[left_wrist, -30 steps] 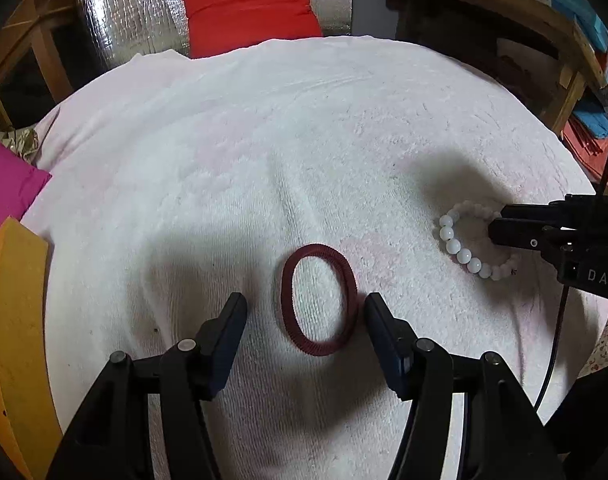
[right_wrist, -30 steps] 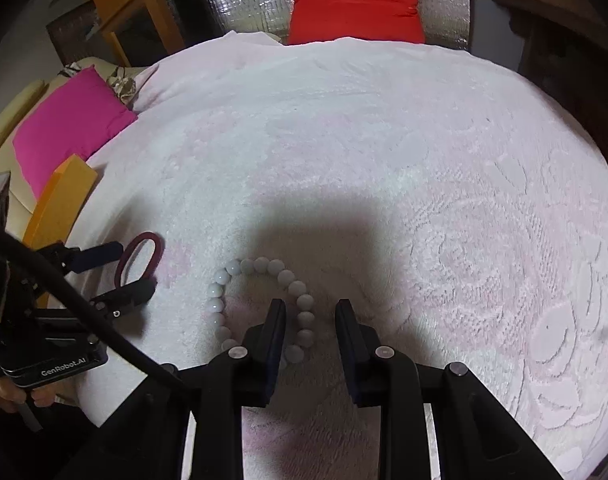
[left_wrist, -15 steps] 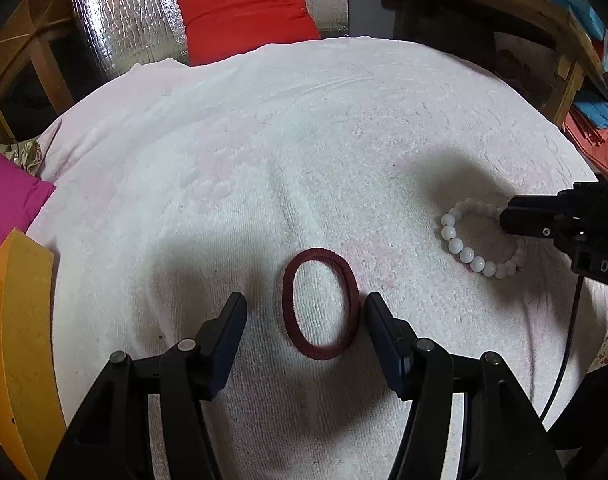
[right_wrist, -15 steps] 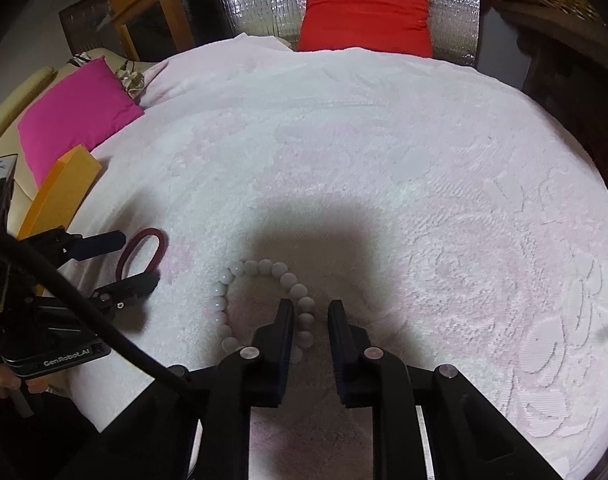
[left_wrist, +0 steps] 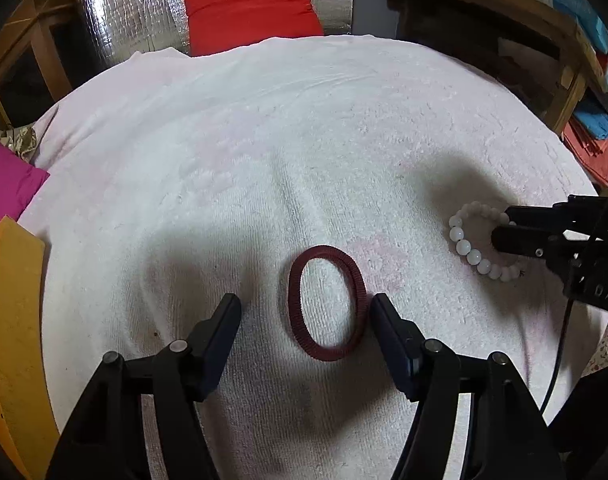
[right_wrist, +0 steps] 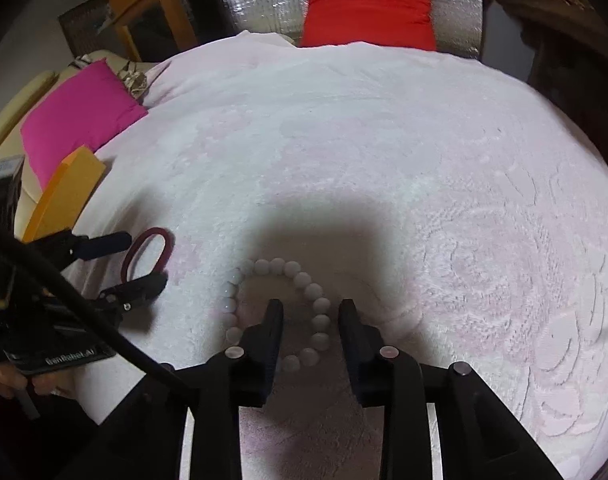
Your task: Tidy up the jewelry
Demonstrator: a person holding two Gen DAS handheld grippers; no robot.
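A dark red band bracelet (left_wrist: 325,302) lies flat on the white towel-covered table (left_wrist: 284,140), between the fingers of my open left gripper (left_wrist: 304,312), nearer the right finger. It also shows in the right wrist view (right_wrist: 148,254). A white bead bracelet (right_wrist: 278,312) lies to its right. My right gripper (right_wrist: 309,314) is open, its fingers straddling the right side of the bead loop, not closed on it. The bead bracelet (left_wrist: 473,246) and the right gripper (left_wrist: 503,226) also show in the left wrist view.
An orange board (left_wrist: 12,320) stands at the table's left edge beside a magenta cushion (right_wrist: 76,120). A red cushion (left_wrist: 250,4) leans on silver foil at the back. Wooden shelves (left_wrist: 543,20) stand at the right.
My right gripper has opened wider after narrowing half a second ago, and its fingers now straddle the beads. The left gripper has stayed open around the red bracelet.
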